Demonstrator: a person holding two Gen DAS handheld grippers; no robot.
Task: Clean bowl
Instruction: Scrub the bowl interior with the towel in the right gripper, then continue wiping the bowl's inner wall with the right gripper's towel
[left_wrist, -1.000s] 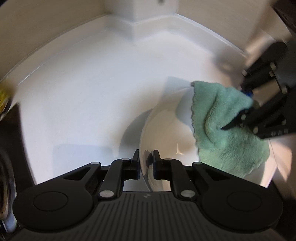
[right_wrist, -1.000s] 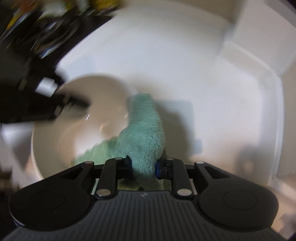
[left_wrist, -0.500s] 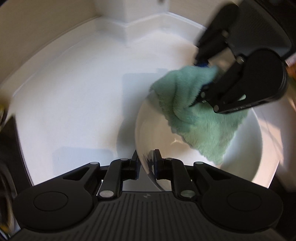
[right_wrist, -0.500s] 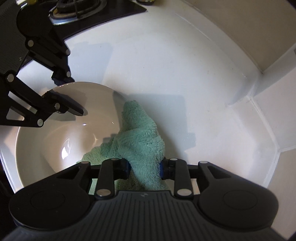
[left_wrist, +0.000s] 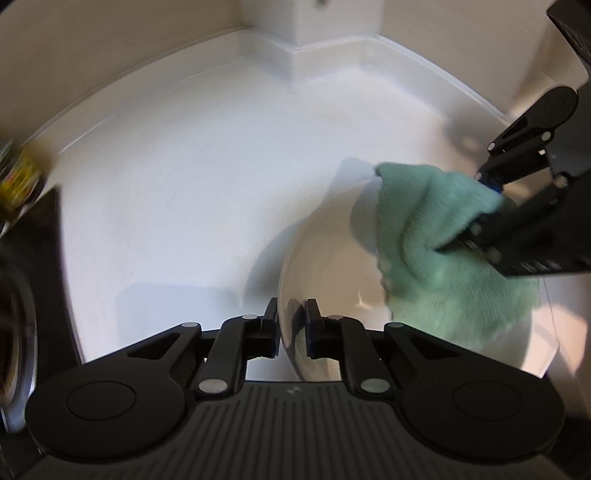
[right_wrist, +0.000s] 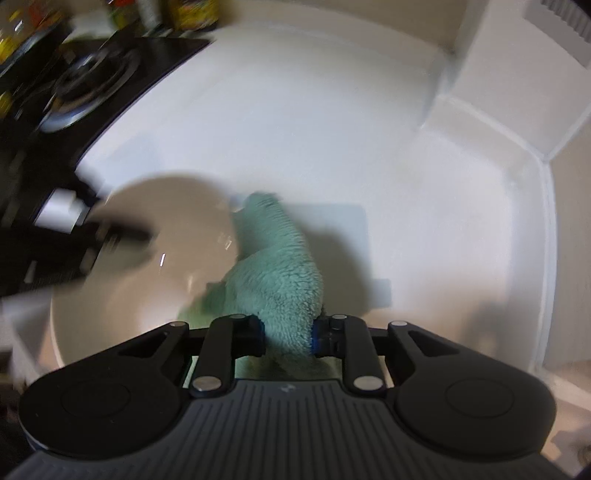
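Observation:
A white bowl sits on the white counter. My left gripper is shut on the bowl's near rim. In the right wrist view the bowl lies at the left, with the left gripper on its far rim. My right gripper is shut on a green fluffy cloth that lies over the bowl's right side and reaches inside. In the left wrist view the cloth covers the bowl's right half, with the right gripper clamped on it.
White counter runs back to a raised wall edge and a corner column. A black stove with a burner lies at the left, with blurred bottles behind it. A yellow packet shows at far left.
My right gripper has swept the cloth across the bowl, from its far side half a second ago back to its right side. My left gripper keeps its hold on the rim.

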